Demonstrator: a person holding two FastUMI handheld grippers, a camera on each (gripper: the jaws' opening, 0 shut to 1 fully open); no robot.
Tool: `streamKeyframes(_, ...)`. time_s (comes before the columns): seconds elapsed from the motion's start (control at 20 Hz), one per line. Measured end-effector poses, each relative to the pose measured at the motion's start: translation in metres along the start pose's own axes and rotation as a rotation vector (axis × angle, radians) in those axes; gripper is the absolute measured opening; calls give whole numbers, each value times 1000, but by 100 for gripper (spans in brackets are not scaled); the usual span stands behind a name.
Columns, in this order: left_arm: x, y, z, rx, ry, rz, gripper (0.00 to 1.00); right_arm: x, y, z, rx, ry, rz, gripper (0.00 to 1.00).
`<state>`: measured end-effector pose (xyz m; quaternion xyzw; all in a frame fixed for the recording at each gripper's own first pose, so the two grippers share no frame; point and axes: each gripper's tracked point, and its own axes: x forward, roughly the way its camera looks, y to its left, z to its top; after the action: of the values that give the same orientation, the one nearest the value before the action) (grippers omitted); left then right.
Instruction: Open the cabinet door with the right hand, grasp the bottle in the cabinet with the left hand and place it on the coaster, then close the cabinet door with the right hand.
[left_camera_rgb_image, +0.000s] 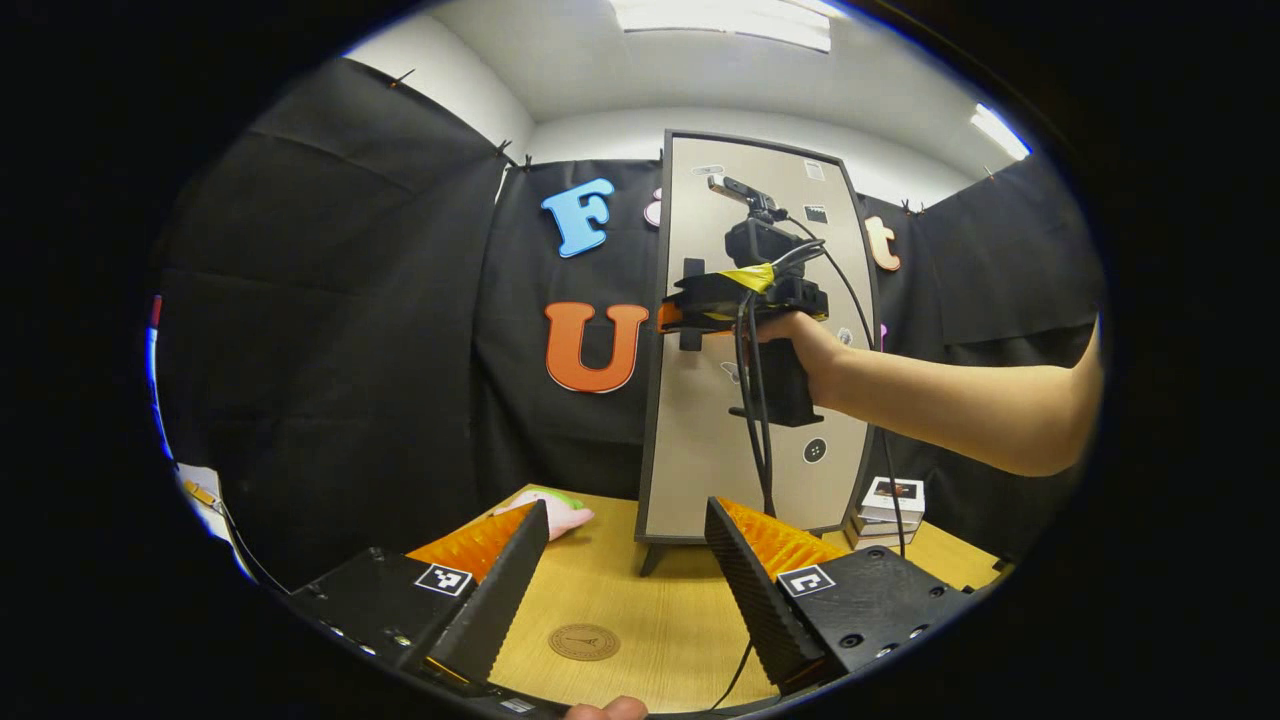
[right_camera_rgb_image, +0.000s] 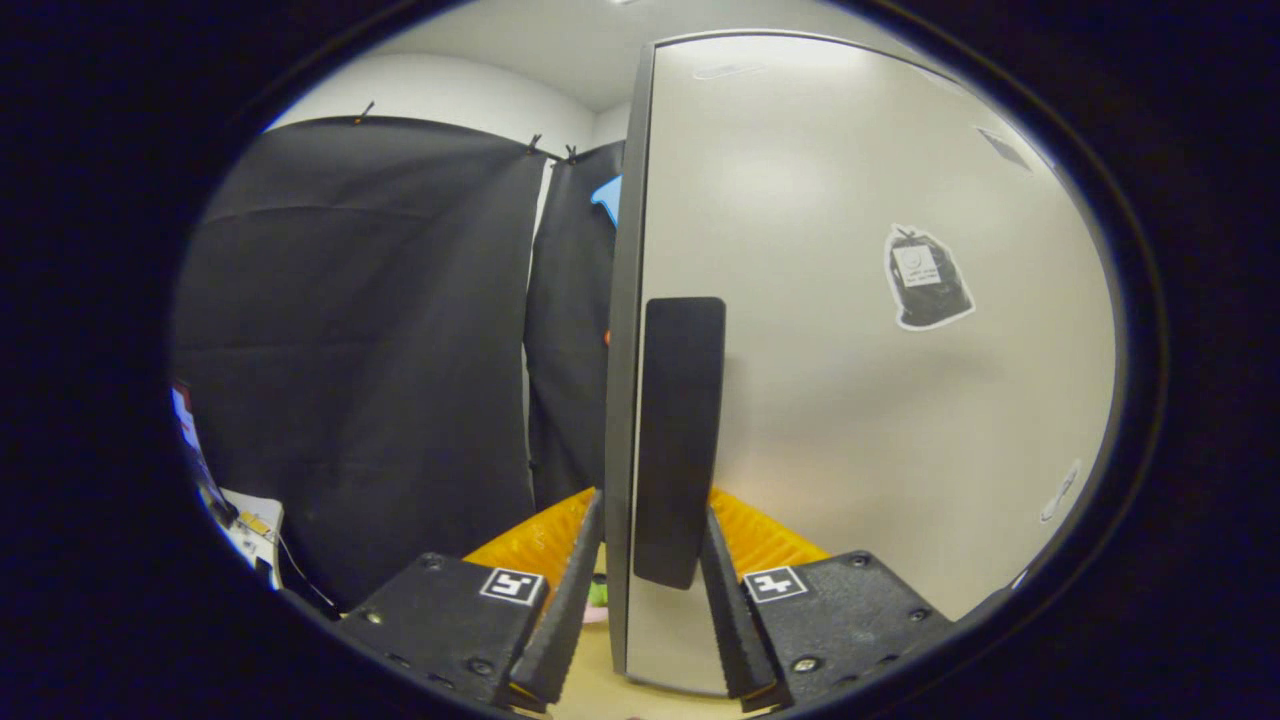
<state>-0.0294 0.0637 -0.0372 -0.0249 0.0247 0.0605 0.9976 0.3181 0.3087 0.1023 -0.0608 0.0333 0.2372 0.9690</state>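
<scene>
Two grippers are on show, and one cabinet standing upright on the wooden table, its pale door shut flat against the frame, so whatever sits inside is hidden and the bottle cannot be seen. One round coaster lies on the table, right between the fingers of the left gripper, and it is bare on top. That left gripper hangs low over the table with its fingers spread wide, nothing between them, well back from the cabinet. Over in the right gripper view, the right gripper is at the door's left edge: one finger sits on each side of the single dark handle, close against it, with the door's edge also in the gap, though whether both fingers are actually pressing cannot be told. From the left gripper view you can see that same gripper held up at mid-height of the door by one hand, bare forearm reaching in from the right, cables trailing down. One pink and green soft object lies on the table left of the cabinet. One small stack of boxes sits at the cabinet's right foot.
</scene>
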Motion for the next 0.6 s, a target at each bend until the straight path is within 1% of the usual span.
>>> streamKeyframes(0.1,0,1,-1,-7,-3,4,95,0,-3,-1,-37,-2,-12,37)
streamKeyframes(0.2,0,2,-1,-3,2,9,95,0,-7,-2,-89,-5,-49,36)
streamKeyframes(0.25,1,1,-1,-2,-1,11,95,1,-8,-2,-77,-6,-53,31)
streamKeyframes(0.3,1,1,1,-1,-5,12,95,1,-7,-3,-36,-6,-48,30)
streamKeyframes(0.35,2,2,2,0,-6,12,95,1,-6,-3,13,-4,-39,27)
streamKeyframes(0.4,1,3,2,1,-4,15,95,0,-5,-2,35,-6,-34,24)
streamKeyframes(0.45,1,3,2,2,-4,18,95,0,-6,-2,25,-6,-40,22)
streamKeyframes(0.5,0,3,2,2,-4,17,95,0,-6,-3,13,-6,-49,22)
streamKeyframes(0.6,0,3,3,3,-7,18,95,-1,-5,-4,26,-5,-44,22)
